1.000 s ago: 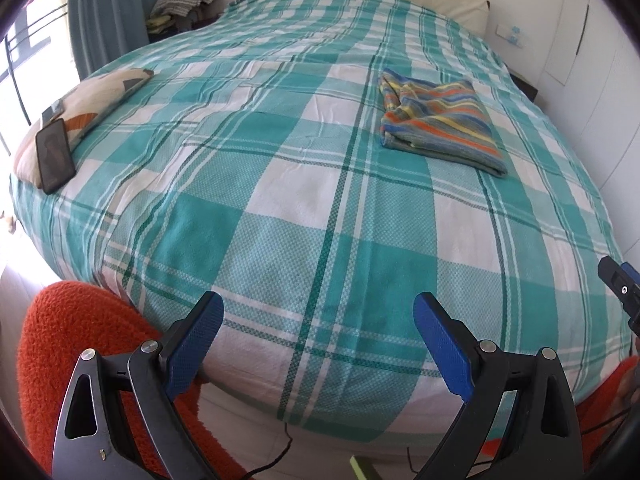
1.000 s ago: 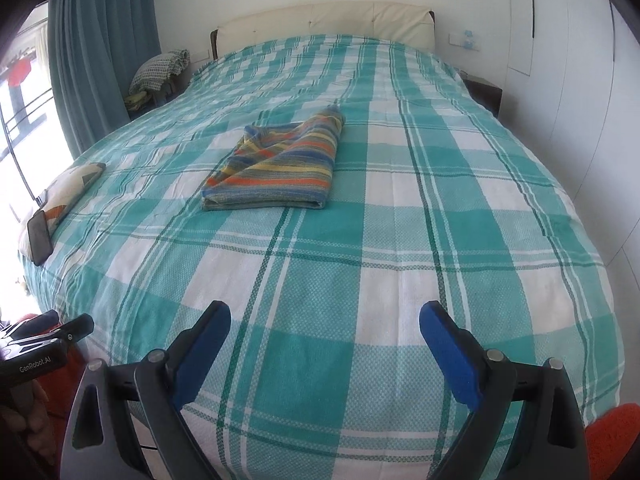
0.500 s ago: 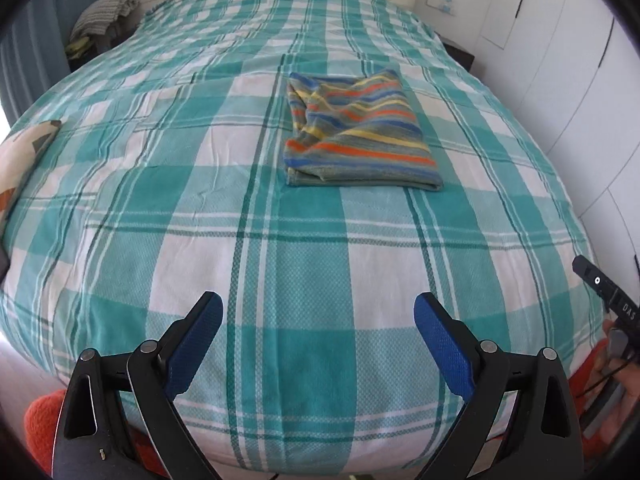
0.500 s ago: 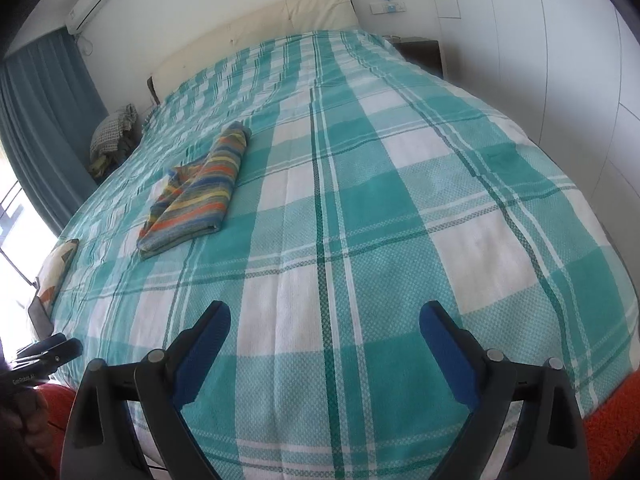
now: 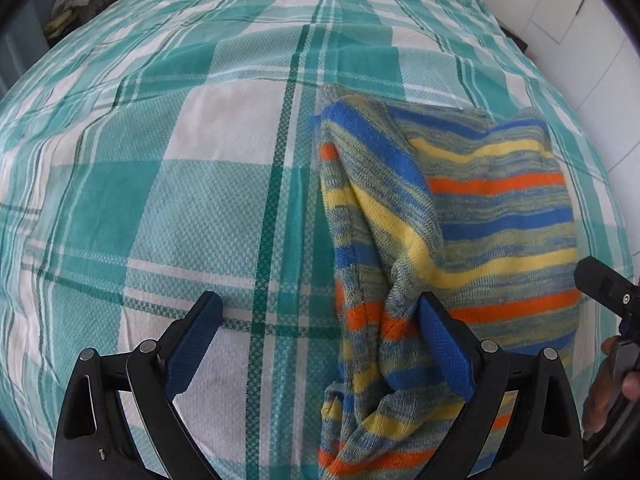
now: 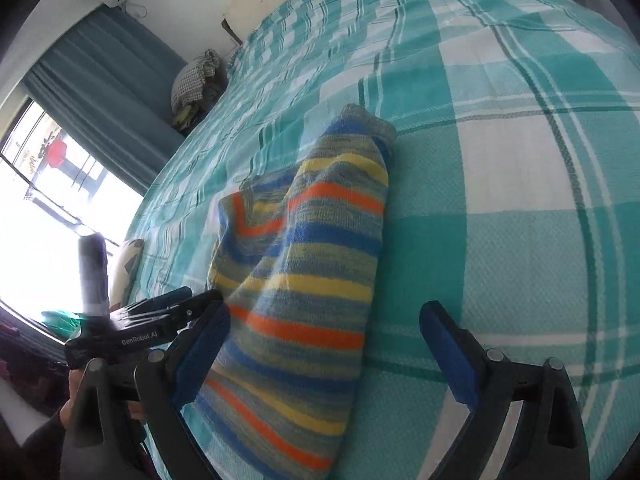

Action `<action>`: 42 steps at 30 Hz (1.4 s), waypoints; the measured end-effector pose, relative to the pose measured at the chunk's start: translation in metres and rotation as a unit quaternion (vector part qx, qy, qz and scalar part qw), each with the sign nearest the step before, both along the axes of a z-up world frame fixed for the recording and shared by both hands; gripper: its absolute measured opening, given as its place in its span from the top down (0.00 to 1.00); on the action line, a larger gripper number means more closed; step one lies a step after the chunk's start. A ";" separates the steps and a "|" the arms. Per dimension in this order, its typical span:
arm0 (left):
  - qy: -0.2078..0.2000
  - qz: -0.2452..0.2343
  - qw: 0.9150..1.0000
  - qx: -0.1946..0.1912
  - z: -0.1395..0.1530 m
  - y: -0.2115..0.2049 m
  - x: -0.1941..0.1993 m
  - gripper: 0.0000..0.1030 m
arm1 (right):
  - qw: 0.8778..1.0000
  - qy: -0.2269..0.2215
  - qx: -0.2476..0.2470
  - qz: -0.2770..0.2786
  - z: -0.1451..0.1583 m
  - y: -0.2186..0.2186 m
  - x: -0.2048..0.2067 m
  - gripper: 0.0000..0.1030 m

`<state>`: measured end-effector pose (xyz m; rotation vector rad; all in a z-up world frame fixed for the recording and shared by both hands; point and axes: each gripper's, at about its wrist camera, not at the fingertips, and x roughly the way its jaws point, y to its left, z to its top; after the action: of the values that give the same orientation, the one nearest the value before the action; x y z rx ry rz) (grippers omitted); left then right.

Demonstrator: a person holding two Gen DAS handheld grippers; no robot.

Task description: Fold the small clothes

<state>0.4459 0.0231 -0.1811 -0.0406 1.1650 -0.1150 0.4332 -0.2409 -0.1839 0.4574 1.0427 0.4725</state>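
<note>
A folded striped knit garment [image 5: 472, 220] in blue, yellow, orange and grey lies on the teal plaid bed [image 5: 200, 184]. My left gripper [image 5: 320, 340] is open just above the bed, at the garment's near left edge; its right finger [image 5: 444, 344] lies over the fabric. In the right wrist view the same garment [image 6: 312, 280] runs between the jaws of my open right gripper [image 6: 324, 340], close to its left finger [image 6: 204, 344]. Neither gripper holds anything.
The bed's plaid cover [image 6: 520, 140] stretches far to the right and back. A pile of clothes [image 6: 196, 80] sits by the blue curtain [image 6: 100, 92] and window. A patterned pillow [image 6: 126, 268] lies at the bed's left edge. White wardrobe doors [image 5: 592, 32] stand to the right.
Both grippers have moved forward and down over the bed to the striped garment, which now fills the near view. Both remain open.
</note>
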 end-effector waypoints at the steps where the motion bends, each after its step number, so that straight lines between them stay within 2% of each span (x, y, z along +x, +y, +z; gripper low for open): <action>1: 0.003 -0.008 1.000 0.010 -0.003 -0.004 0.001 0.05 | 1.000 0.007 0.014 -0.001 -0.010 0.007 0.009 0.19; 2: 0.000 -0.017 1.000 0.014 -0.003 -0.008 0.002 0.16 | 1.000 0.007 0.018 0.000 -0.017 0.016 0.014 0.51; 3: -0.003 -0.031 1.000 -0.007 -0.002 -0.011 0.001 0.59 | 1.000 0.010 -0.011 0.000 -0.021 0.027 0.016 0.66; 4: 0.006 -0.046 0.998 -0.052 0.001 -0.014 0.001 0.84 | 0.999 0.008 -0.052 -0.003 -0.022 0.037 0.015 0.71; 6: -0.013 -0.038 0.998 -0.039 0.015 -0.021 -0.005 0.86 | 0.996 -0.018 -0.086 0.001 -0.010 0.051 0.007 0.77; 11: -0.094 -0.044 0.991 -0.086 0.085 -0.021 -0.032 0.86 | 0.987 -0.119 -0.104 0.022 0.068 0.058 -0.022 0.79; 14: -0.120 -0.043 0.988 -0.090 0.117 -0.029 -0.035 0.84 | 0.983 -0.157 -0.092 0.018 0.110 0.046 -0.027 0.79; 15: -0.114 -0.041 0.989 -0.086 0.116 -0.032 -0.031 0.73 | 0.984 -0.155 -0.086 0.011 0.116 0.040 -0.024 0.79; 16: -0.096 -0.039 0.992 -0.075 0.109 -0.035 -0.025 0.67 | 0.986 -0.147 -0.085 0.001 0.117 0.033 -0.017 0.76; 17: -0.081 -0.028 0.995 -0.046 0.098 -0.038 -0.024 0.51 | 0.988 -0.127 -0.088 -0.012 0.113 0.026 -0.010 0.64; 18: -0.077 -0.012 0.997 0.001 0.087 -0.040 -0.027 0.48 | 0.989 -0.102 -0.099 -0.029 0.106 0.017 -0.005 0.53; 19: -0.084 0.002 0.995 0.046 0.079 -0.040 -0.037 0.49 | 0.987 -0.081 -0.129 -0.053 0.097 0.007 -0.005 0.24; 20: -0.097 0.002 0.993 0.072 0.075 -0.038 -0.054 0.48 | 0.983 -0.068 -0.154 -0.071 0.091 -0.004 -0.013 0.14; 22: -0.122 -0.016 0.988 0.089 0.071 -0.031 -0.096 0.33 | 0.980 -0.073 -0.173 -0.072 0.088 -0.024 -0.045 0.13; 24: -0.147 -0.012 0.982 0.118 0.074 -0.026 -0.143 0.11 | 0.972 -0.082 -0.214 -0.059 0.088 -0.035 -0.085 0.13; 26: -0.171 -0.006 0.975 0.139 0.084 -0.025 -0.188 0.02 | 0.964 -0.082 -0.247 -0.053 0.090 -0.041 -0.124 0.10; 28: -0.176 -0.013 0.975 0.132 0.097 -0.027 -0.223 0.01 | 0.964 -0.077 -0.250 -0.047 0.094 -0.045 -0.164 0.10; 30: -0.168 -0.012 0.980 0.102 0.110 -0.023 -0.250 0.01 | 0.964 -0.083 -0.250 -0.037 0.106 -0.041 -0.202 0.10; 34: -0.161 0.027 0.985 0.052 0.132 -0.011 -0.284 0.01 | 0.961 -0.112 -0.250 -0.034 0.136 -0.026 -0.263 0.06; 39: -0.166 0.074 0.981 0.072 0.147 -0.002 -0.312 0.01 | 0.956 -0.131 -0.262 -0.019 0.158 0.002 -0.304 0.05; 42: -0.166 0.091 0.977 0.100 0.156 -0.001 -0.325 0.01 | 0.955 -0.135 -0.264 -0.009 0.162 0.017 -0.317 0.05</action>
<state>0.1211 0.0221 -0.0251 0.0495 0.8297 0.1542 0.1158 -0.2240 -0.0218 -0.0745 0.8540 0.2162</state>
